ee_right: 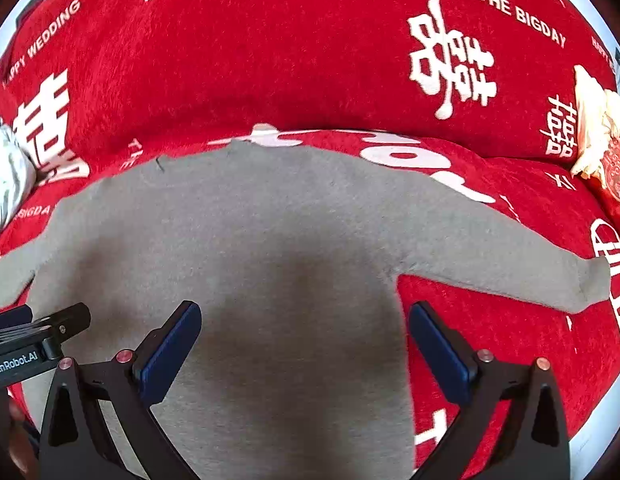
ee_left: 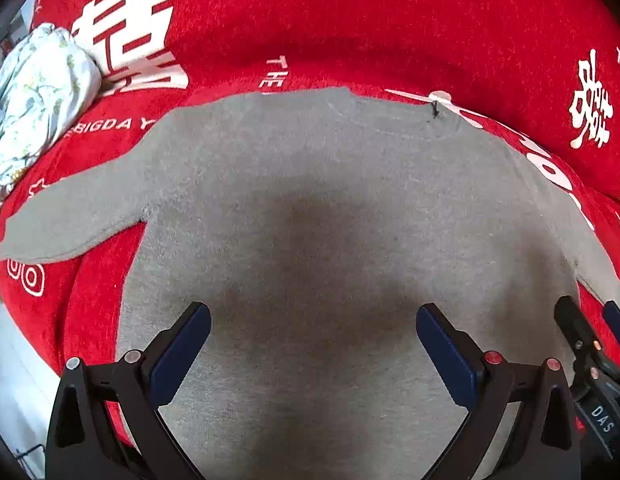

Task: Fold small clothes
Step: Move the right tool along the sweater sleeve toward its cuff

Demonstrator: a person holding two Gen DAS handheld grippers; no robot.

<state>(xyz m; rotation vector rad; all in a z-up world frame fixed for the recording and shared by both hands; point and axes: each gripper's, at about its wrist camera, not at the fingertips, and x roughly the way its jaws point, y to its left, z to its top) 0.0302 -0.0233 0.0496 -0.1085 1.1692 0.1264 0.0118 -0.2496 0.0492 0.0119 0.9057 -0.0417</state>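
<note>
A small grey long-sleeved sweater (ee_left: 310, 200) lies flat on a red blanket (ee_left: 350, 20), neckline at the far side, both sleeves spread out. Its left sleeve (ee_left: 74, 216) points left; its right sleeve (ee_right: 510, 256) points right. My left gripper (ee_left: 313, 340) is open and empty, just above the lower body of the sweater (ee_right: 238, 248). My right gripper (ee_right: 304, 340) is open and empty above the sweater's lower right side, its right finger (ee_right: 438, 352) over the red blanket (ee_right: 310, 60). The right gripper also shows in the left wrist view (ee_left: 590, 332), and the left gripper in the right wrist view (ee_right: 42, 332).
A crumpled pale floral cloth (ee_left: 34, 92) lies at the far left on the blanket. A cream and red patterned item (ee_right: 602, 132) sits at the far right. The blanket's near-left edge drops to a pale floor (ee_left: 10, 380).
</note>
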